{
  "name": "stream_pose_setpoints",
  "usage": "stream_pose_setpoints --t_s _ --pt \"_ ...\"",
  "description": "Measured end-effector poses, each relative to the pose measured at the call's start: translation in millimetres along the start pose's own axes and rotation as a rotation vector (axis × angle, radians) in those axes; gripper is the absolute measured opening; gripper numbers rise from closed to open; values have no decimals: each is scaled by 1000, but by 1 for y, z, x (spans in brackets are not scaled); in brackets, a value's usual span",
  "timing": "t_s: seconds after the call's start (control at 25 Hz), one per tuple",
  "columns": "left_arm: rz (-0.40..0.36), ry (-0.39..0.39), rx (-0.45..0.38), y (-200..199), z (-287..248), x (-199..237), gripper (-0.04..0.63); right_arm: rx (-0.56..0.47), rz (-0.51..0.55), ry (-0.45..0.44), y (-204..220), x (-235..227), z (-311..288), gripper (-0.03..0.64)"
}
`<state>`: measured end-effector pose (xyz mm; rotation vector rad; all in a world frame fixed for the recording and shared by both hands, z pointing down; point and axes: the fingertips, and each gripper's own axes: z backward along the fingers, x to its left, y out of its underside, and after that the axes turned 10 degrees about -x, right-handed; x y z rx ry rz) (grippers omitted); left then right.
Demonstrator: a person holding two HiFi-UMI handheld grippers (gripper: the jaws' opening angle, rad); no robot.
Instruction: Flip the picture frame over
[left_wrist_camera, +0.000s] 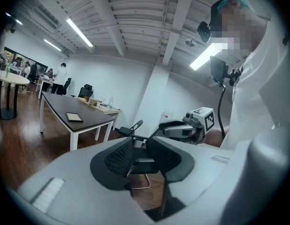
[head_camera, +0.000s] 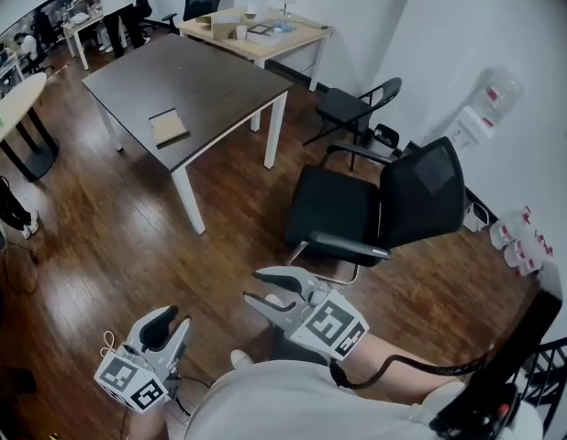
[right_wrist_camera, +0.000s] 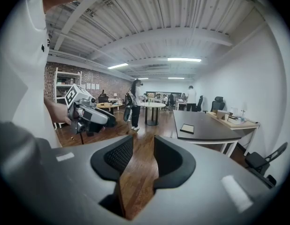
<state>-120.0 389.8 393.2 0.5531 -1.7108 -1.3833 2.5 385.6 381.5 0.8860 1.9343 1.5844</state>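
Observation:
The picture frame (head_camera: 168,126) lies flat on the dark table (head_camera: 210,81), near its front edge and far ahead of both grippers. It also shows as a small flat slab, picture frame (left_wrist_camera: 74,117) in the left gripper view and picture frame (right_wrist_camera: 187,128) in the right gripper view. My left gripper (head_camera: 164,322) hangs low at the bottom left, open, with nothing between its jaws. My right gripper (head_camera: 256,287) is held in front of the person's body, also open and empty. Each gripper sees the other: right gripper (left_wrist_camera: 182,129), left gripper (right_wrist_camera: 88,116).
A black office chair (head_camera: 375,209) stands on the wooden floor between me and the table. Behind it are a folding chair (head_camera: 352,108) and a water dispenser (head_camera: 476,117). A light wood table (head_camera: 256,35) with small items is at the back, and a round table (head_camera: 8,108) at left.

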Motion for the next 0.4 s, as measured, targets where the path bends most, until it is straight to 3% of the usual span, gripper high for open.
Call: stream_pose_setpoints --t_s 0.4 --pt "-7 -4 15 3 -2 -8 126 10 6 -18 -1 3 5 140"
